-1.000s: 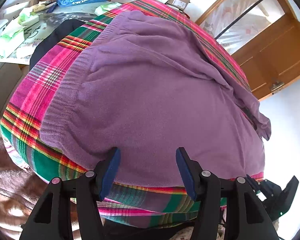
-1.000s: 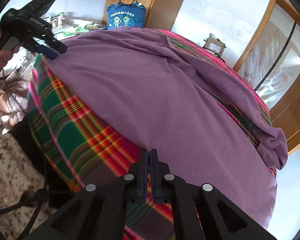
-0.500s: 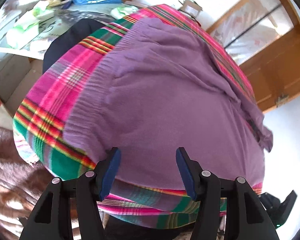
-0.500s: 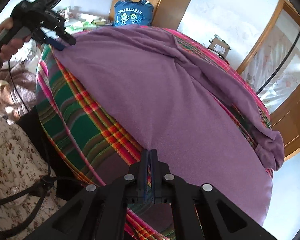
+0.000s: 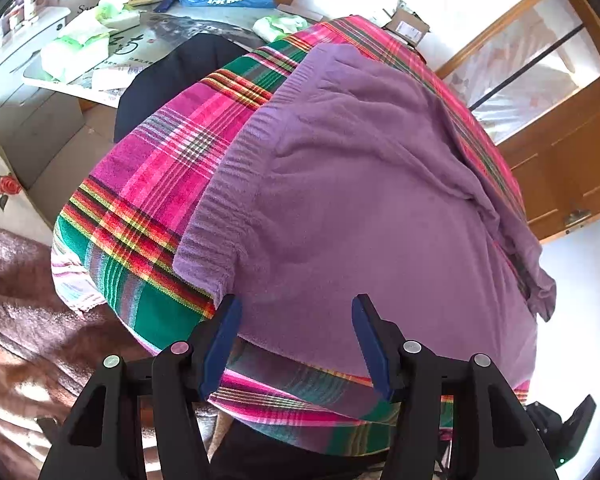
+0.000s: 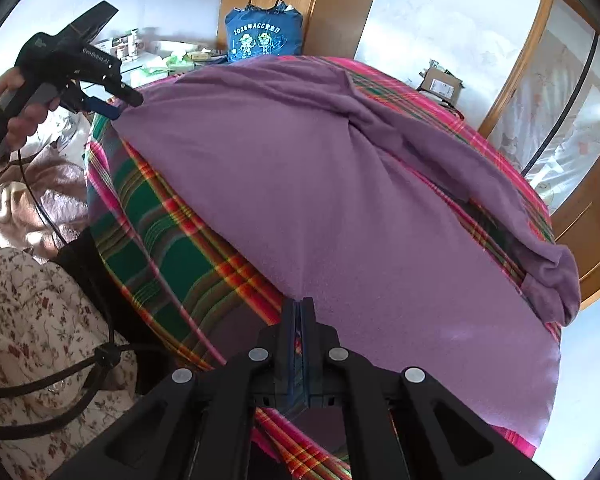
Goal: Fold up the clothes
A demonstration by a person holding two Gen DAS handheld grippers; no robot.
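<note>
From the left wrist view, my left gripper (image 5: 296, 336) stands wide with nothing between its blue pads, poised over the near edge of the purple sweater (image 5: 380, 208), which lies spread across the plaid blanket (image 5: 152, 184) with its ribbed hem running from about 8 o'clock up to 12. One sleeve (image 5: 512, 216) trails down the 3 o'clock side and ends in a bunched cuff. I see no fold made yet, so I judge the task barely started: the garment is laid out, and both sleeves and the body are still to be turned in. At 5 o'clock a black corner of the other tool peeks in, too little to read. In the right wrist view, my right gripper (image 6: 299, 320) is pressed fully together at 6 o'clock, right where the sweater's edge meets the blanket; whether a pinch of purple fabric or blanket is caught between the pads I cannot tell, as the tips hide it. This view gives what the first does not: the left gripper (image 6: 116, 106) at 10 o'clock, held in a hand (image 6: 24, 116) at the sweater's far corner, and a floral-print fabric (image 6: 32, 320) at 8 o'clock. Only the left view shows the hem's ribbing and the cluttered surface (image 5: 40, 76) with tissue packs (image 5: 76, 48) at 10 o'clock. A blue bag (image 6: 264, 34) sits at 12 in both.
</note>
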